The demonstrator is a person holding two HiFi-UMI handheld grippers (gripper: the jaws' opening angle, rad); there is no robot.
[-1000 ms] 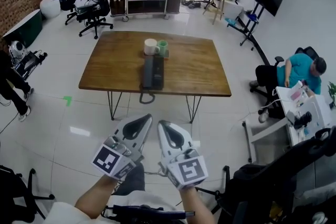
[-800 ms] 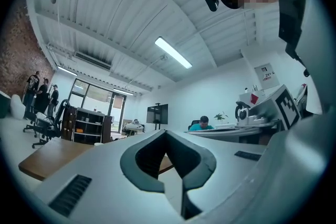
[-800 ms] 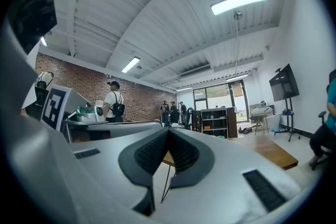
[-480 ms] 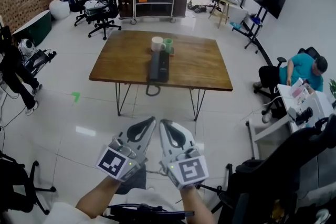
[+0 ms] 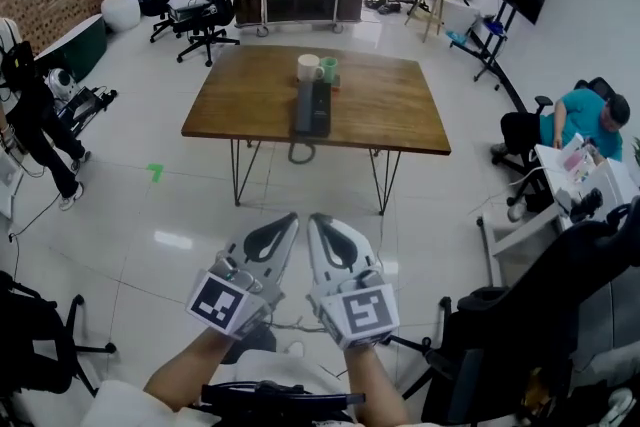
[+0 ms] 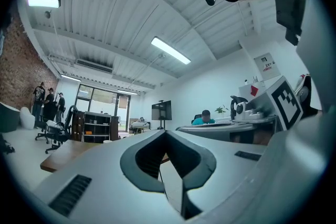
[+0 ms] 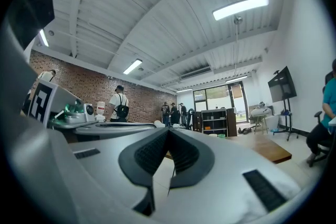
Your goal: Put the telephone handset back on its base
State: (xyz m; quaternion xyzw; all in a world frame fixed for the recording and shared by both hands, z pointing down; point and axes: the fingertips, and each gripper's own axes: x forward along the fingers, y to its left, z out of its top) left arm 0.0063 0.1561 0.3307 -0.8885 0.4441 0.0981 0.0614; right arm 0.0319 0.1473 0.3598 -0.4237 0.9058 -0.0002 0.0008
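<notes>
1. Currently we are standing well back from the brown wooden table on black hairpin legs (image 5: 380, 115), holding the left gripper (image 5: 285, 223) and the right gripper (image 5: 318, 223) side by side, low over the glossy white floor (image 5: 150, 215).
2. Both claws are reading as closed and empty: in each gripper view the jaws are meeting at the tips with nothing between them.
3. We are seeing the dark desk telephone (image 5: 312, 107) lying near the table's middle, with its dark cord (image 5: 298, 153) looping over the near edge. A white mug (image 5: 309, 67) and a green mug (image 5: 328, 68) are standing just behind it.
4. From this range we are not resolving whether the handset is sitting in its cradle or lying beside the base. Two long dark shapes are lying side by side, which fits either case.
5. Judgement: we are treating the seating as unconfirmed until seen from nearer. If the handset is proving to be off, a good placement is meaning a grip across its narrow middle, the cord kept slack and clear of the mugs, and both ends lowered level into the cradle.
</notes>
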